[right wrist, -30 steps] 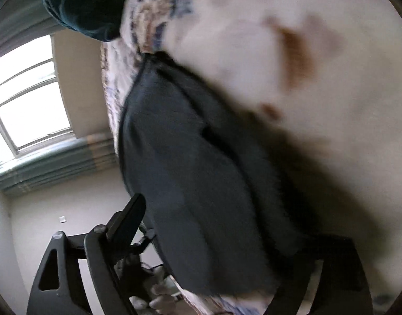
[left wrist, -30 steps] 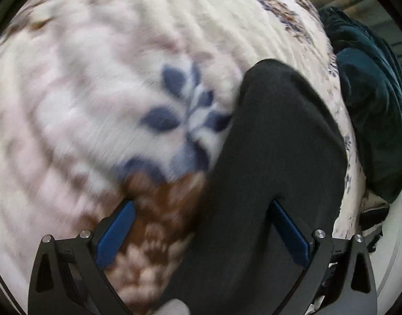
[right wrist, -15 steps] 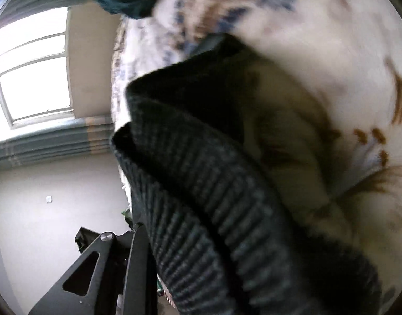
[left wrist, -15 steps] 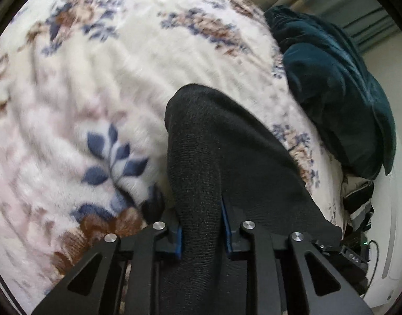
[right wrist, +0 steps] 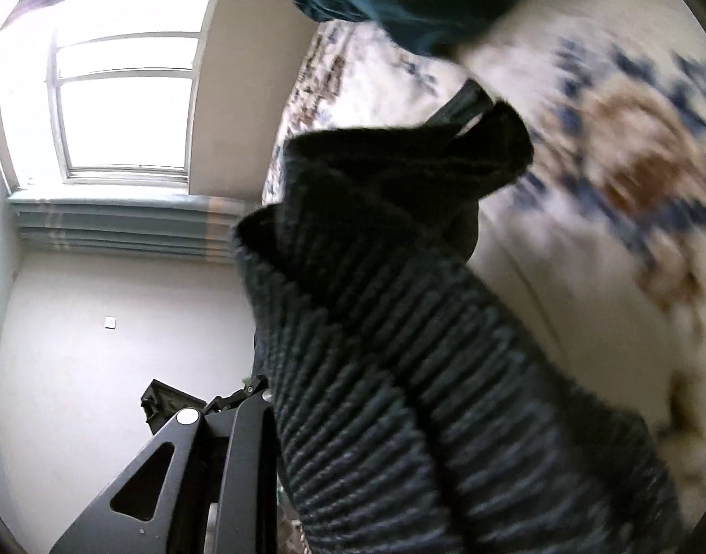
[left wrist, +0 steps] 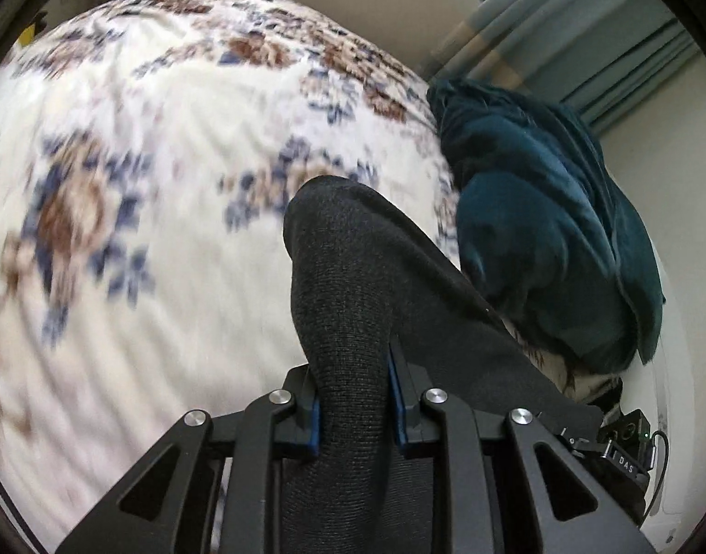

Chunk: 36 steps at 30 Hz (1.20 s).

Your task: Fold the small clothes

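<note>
Left gripper (left wrist: pixel 353 408) pinching dark knit garment (left wrist: pixel 348 277)

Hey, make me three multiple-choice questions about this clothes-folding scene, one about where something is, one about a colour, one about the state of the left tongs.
1. Where does the teal blanket lie?
A. on the flowered bedspread, near the curtains
B. on the floor
C. on the window sill

2. What colour are the pads of the left tongs?
A. red
B. blue
C. white

3. How do the left tongs stand?
A. wide open
B. shut on nothing
C. shut on the dark knit garment

Answers:
1 A, it is heaped at the bedspread's edge below the curtains.
2 B, blue strips show either side of the cloth.
3 C, the knit is pinched between both pads.
</note>
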### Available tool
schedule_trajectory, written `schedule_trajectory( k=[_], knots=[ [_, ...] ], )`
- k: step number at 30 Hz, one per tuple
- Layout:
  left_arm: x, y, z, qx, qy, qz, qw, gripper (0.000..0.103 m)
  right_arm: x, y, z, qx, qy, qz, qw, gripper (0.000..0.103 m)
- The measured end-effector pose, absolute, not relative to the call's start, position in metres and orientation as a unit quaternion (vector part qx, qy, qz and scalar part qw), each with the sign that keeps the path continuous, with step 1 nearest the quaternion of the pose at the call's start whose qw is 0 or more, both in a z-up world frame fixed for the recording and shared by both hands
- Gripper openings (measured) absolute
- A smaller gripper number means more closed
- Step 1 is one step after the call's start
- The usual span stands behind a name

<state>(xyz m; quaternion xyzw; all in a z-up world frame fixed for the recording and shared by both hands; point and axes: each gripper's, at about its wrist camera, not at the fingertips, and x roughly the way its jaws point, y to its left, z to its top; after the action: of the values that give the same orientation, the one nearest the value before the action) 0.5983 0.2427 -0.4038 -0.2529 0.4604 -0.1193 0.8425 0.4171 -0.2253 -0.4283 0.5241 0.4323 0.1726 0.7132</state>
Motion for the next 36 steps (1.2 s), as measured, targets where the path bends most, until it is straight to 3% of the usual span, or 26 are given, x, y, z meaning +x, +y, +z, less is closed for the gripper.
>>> schedule_trajectory(
  k=[5,9,13,14,15,16,18,22,23,26,27,28,29,31,36],
  knots=[
    [0.679,0.264,-0.426,-0.212,0.475,-0.118,0.846,0.02,0.488,-0.202,-0.447,0.515,0.418,0.17,0.729,0.024],
    [0.729,0.274,-0.49,-0.19,0.538,-0.106,0.815,0.021,0.534,-0.188,-0.493,0.508,0.443,0.143,0.725,0.025],
    [0.722,0.288,-0.528,-0.204,0.557,-0.092,0.8,0.035,0.546,-0.177,-0.527,0.463,0.526,0.104,0.706,0.033],
    [0.717,0.292,-0.528,-0.215,0.552,-0.089,0.801,0.037,0.542,-0.178,-0.53,0.448,0.54,0.093,0.706,0.038],
    [0.711,0.294,-0.527,-0.222,0.551,-0.083,0.8,0.04,0.536,-0.182,-0.532,0.436,0.549,0.085,0.708,0.05],
    [0.704,0.296,-0.524,-0.223,0.551,-0.073,0.801,0.046,0.528,-0.189,-0.532,0.428,0.552,0.074,0.712,0.054],
    [0.691,0.293,-0.518,-0.209,0.55,-0.057,0.806,0.054,0.513,-0.203,-0.53,0.412,0.562,0.052,0.715,0.058],
    [0.669,0.283,-0.505,-0.156,0.549,-0.022,0.821,0.082,0.489,-0.218,-0.522,0.37,0.577,0.013,0.727,0.059],
    [0.661,0.279,-0.5,-0.138,0.546,-0.012,0.826,0.083,0.509,-0.216,-0.526,0.362,0.582,0.009,0.728,0.059],
    [0.642,0.266,-0.485,-0.086,0.537,0.018,0.839,0.089,0.502,-0.209,-0.507,0.304,0.592,-0.014,0.747,0.065],
    [0.638,0.262,-0.48,-0.069,0.536,0.027,0.841,0.095,0.496,-0.206,-0.494,0.273,0.591,-0.028,0.759,0.076],
    [0.631,0.254,-0.471,-0.049,0.533,0.034,0.844,0.099,0.502,-0.2,-0.482,0.246,0.589,-0.039,0.769,0.097],
    [0.627,0.249,-0.467,-0.035,0.531,0.04,0.846,0.099,0.501,-0.195,-0.469,0.212,0.59,-0.051,0.777,0.103],
    [0.613,0.236,-0.451,-0.012,0.526,0.05,0.849,0.099,0.498,-0.18,-0.435,0.12,0.585,-0.078,0.798,0.103],
    [0.583,0.211,-0.41,0.011,0.514,0.044,0.857,0.099,0.49,-0.154,-0.362,0.027,0.551,-0.093,0.829,0.103]
  ],
)
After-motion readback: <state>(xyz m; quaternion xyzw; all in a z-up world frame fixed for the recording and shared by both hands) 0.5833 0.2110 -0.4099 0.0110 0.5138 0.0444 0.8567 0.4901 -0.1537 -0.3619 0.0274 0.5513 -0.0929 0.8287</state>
